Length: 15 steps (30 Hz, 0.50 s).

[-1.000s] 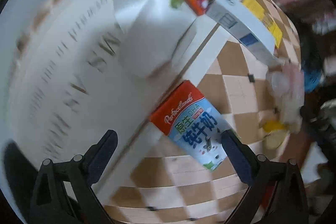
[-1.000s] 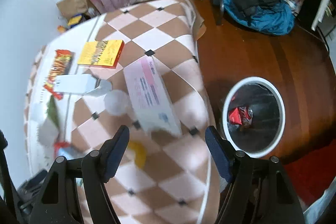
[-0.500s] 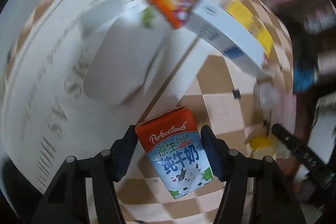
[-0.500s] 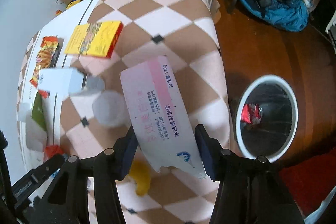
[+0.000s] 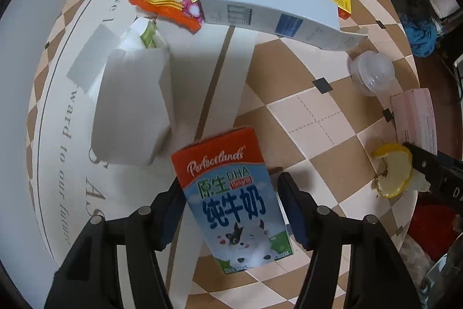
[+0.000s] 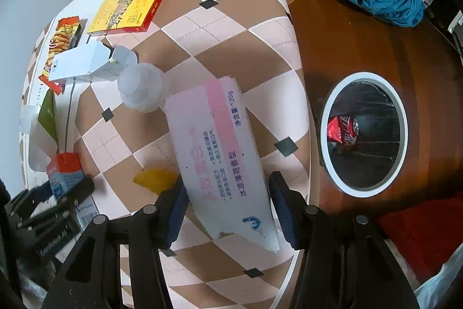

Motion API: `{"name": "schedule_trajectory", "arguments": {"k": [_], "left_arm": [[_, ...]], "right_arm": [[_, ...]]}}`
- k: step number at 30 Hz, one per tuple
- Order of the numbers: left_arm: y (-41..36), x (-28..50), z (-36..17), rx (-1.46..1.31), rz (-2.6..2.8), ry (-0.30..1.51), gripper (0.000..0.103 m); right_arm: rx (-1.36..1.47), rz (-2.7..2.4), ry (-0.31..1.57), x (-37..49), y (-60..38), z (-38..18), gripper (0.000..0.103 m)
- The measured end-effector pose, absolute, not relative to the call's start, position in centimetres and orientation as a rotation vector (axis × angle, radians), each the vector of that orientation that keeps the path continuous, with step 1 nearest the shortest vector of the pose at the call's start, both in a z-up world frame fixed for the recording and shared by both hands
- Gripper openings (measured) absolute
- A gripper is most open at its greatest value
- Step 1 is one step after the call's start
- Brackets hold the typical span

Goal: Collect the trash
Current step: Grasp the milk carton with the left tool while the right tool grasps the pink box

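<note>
Left wrist view: left tool [image 5: 231, 201] clamped on milk carton [image 5: 231, 193], lower centre, over the desk [image 5: 303, 112]. Right wrist view alone: right tool [image 6: 227, 200] gripping pink box [image 6: 220, 152], lower centre; white bin [image 6: 363, 132], right, on wooden floor, red can [image 6: 343, 131] inside.

Left gripper [image 5: 231, 203]: pointed straight down, jaws clamped on a carton.
Right gripper [image 6: 227, 200]: pointed straight down, jaws clamped on a box.
</note>
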<state>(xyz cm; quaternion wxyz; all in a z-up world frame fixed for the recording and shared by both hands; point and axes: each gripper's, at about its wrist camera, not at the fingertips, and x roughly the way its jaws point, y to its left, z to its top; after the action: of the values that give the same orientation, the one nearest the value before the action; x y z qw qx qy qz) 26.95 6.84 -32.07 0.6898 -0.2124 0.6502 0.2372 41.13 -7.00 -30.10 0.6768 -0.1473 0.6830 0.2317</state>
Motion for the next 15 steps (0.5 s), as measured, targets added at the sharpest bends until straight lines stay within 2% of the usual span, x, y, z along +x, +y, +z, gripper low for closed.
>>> {"name": "schedule_trajectory", "arguments": {"k": [2, 5, 7, 15], "left_arm": [[6.4, 26.3, -31.9, -0.483, 0.544, 1.436, 0.060], [5.5, 25.2, -31.4, -0.466, 0.544, 1.413, 0.052], [4.0, 22.9, -31.2, -0.443, 0.545, 1.405, 0.051], [2.8, 22.3, -27.0, -0.400, 0.560, 1.304, 0.051]], "right_arm": [[-0.336, 0.516, 1.523, 41.1, -6.8, -30.1, 0.057], [-0.335, 0.515, 1.505, 41.2, -6.7, -30.0, 0.054], [-0.336, 0.517, 1.492, 41.0, -6.5, -29.8, 0.053], [-0.255, 0.564, 1.421, 39.9, -7.3, -26.9, 0.052]]}}
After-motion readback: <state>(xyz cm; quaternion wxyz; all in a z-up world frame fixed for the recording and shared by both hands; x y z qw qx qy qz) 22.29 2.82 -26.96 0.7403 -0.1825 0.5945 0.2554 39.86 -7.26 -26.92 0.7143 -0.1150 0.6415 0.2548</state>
